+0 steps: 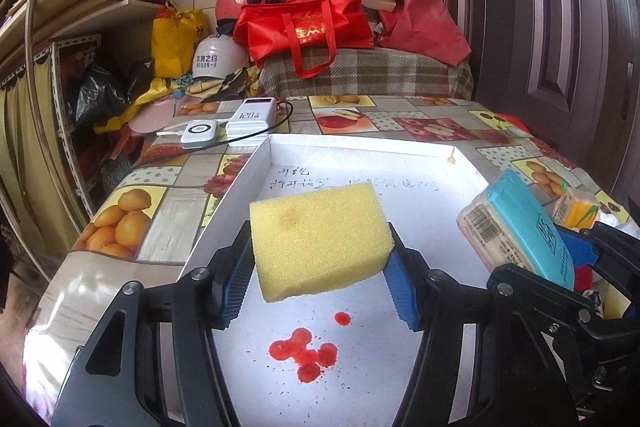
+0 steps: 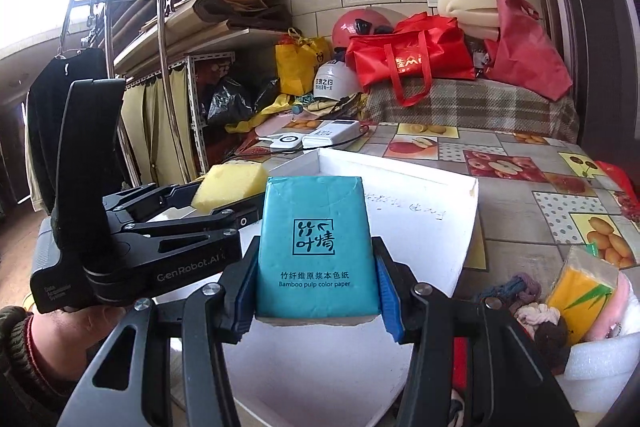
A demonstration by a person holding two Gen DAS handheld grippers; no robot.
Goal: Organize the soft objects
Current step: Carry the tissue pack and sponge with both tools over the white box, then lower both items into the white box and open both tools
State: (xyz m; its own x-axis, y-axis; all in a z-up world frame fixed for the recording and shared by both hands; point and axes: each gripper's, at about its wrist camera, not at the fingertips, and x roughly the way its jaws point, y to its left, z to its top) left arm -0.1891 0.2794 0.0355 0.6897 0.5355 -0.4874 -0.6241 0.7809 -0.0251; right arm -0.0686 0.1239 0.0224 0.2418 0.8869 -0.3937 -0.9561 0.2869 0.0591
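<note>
My left gripper (image 1: 320, 255) is shut on a yellow sponge (image 1: 320, 239) and holds it above the white shallow box (image 1: 256, 163), which has a red stain on its floor. My right gripper (image 2: 316, 267) is shut on a teal pack of bamboo tissue paper (image 2: 316, 243) and holds it above the same box (image 2: 472, 215). The pack also shows in the left wrist view (image 1: 520, 227), to the right of the sponge. The sponge (image 2: 228, 183) and the left gripper's body show at the left of the right wrist view.
An orange-yellow tissue pack (image 2: 580, 291), hair ties (image 2: 520, 287), a pink cloth and white foam (image 2: 600, 363) lie at the right of the box. Two white power banks (image 1: 248, 119) with a cable lie behind it on the fruit-pattern tablecloth. Bags and helmets fill the back.
</note>
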